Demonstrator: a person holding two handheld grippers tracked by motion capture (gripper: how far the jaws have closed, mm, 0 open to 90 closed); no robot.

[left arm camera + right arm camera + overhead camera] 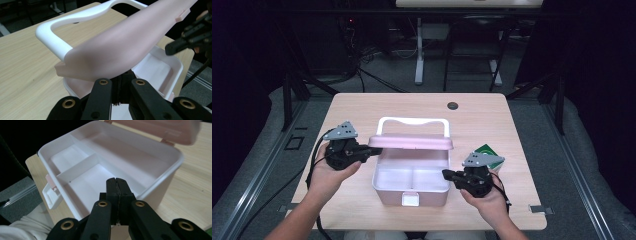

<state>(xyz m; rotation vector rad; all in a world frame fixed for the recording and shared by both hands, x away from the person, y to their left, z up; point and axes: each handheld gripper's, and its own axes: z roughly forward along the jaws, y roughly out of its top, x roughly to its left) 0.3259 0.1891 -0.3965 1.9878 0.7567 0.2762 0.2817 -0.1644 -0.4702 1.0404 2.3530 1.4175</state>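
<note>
Leftmost, left gripper (pixel 371 150) clamped on left edge of pink lid (pixel 411 141), holding lid raised and tilted over box (pixel 410 192). White handle (pixel 413 121) stands behind lid. Box sits mid-table (pixel 362 105), white divided tray inside, open. Right gripper (pixel 447 174) just beside box's right wall, jaws pressed together, nothing between. Green card (pixel 488 152) behind it.

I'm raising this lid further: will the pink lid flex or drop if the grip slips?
The pink lid looks like stiff moulded plastic, so it probably won't flex. It stands half open over the box, pinched at one corner by the left tongs; released, it would likely swing shut.
</note>
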